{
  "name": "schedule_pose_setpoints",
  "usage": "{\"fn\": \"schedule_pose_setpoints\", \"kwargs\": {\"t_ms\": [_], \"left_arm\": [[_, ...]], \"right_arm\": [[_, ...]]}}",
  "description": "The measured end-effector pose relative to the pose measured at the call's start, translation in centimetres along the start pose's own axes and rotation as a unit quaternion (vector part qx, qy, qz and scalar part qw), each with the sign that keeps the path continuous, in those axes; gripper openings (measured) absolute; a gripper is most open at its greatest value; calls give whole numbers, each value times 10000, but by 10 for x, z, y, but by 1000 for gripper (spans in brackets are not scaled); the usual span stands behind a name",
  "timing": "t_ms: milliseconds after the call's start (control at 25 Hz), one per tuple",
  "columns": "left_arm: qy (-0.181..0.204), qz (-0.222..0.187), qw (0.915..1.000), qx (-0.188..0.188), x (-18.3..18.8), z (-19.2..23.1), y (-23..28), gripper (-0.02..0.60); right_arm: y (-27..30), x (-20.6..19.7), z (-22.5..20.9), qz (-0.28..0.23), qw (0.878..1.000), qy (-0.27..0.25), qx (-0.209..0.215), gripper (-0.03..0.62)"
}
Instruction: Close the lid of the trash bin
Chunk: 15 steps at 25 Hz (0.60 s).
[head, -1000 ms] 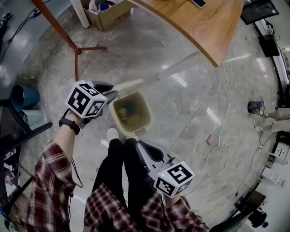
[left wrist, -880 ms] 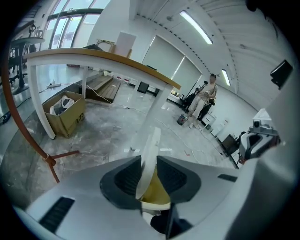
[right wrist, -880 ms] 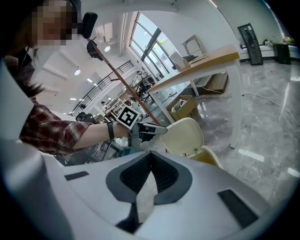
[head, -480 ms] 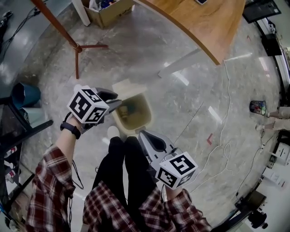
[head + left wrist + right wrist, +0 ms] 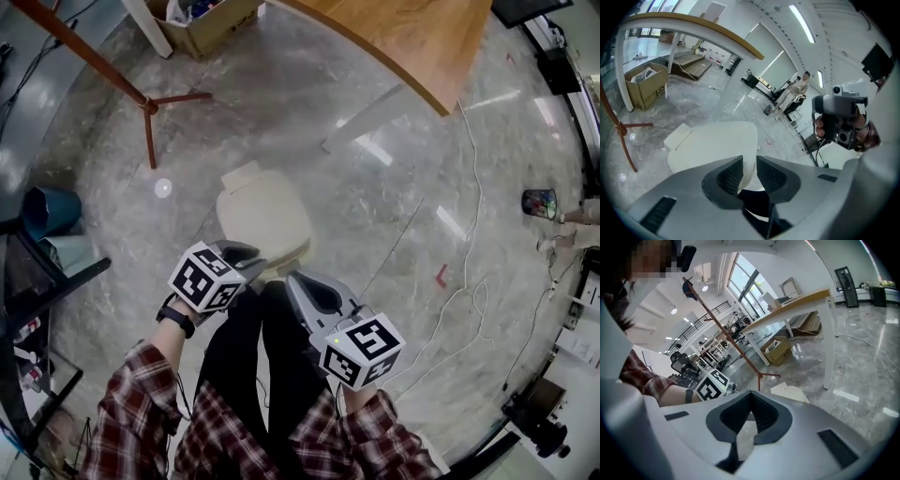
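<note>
Plainly, the smooth cream plastic trash bin [image 5: 267, 225] stands on glossy veined stone floor [image 5: 375, 141], its rounded lid [image 5: 255, 202] flat down. The left gripper [image 5: 253, 260] hangs just beside its near rim, fingers slightly apart, empty. The right gripper [image 5: 298, 281] has its fingers pressed together. Their ribbed dark pads [image 5: 729, 176] show only in the gripper views

Head view: we look steeply down from high above onto the trash bin [image 5: 264, 217]. Left gripper view: we sit close behind the bin, facing forward. Right gripper view: low, slightly farther back. All 3 share bin and wooden table [image 5: 412, 47].
</note>
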<state>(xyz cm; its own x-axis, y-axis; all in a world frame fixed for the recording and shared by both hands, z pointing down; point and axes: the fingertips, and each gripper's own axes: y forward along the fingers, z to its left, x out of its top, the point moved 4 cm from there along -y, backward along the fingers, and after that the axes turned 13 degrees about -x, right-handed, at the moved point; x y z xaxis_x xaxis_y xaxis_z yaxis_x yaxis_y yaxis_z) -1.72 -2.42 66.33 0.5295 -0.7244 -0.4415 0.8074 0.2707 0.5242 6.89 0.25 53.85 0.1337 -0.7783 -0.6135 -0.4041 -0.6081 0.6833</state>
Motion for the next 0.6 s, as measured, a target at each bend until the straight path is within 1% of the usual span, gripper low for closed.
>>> {"fn": "schedule_pose_setpoints", "kwargs": {"t_ms": [120,200,360,520,600], "left_arm": [[-29,50,10000,12,-17,0,23,94],[-33,89,10000,28,-28,2,36,94],[-180,43,9998,19,-46,11,60,94],[-99,12,9999,34,-58,19,85,94],[-153,6,9998,100,-64,24,93,94]], "right_arm": [[10,-23,-19,212,9995,-115,-193,12],[18,-39,-33,347,9991,-48,-258,12],[29,-67,-57,597,9977,131,-307,12],[33,-91,-74,814,9960,232,-288,12],[35,-100,-78,902,9953,215,-266,12]]}}
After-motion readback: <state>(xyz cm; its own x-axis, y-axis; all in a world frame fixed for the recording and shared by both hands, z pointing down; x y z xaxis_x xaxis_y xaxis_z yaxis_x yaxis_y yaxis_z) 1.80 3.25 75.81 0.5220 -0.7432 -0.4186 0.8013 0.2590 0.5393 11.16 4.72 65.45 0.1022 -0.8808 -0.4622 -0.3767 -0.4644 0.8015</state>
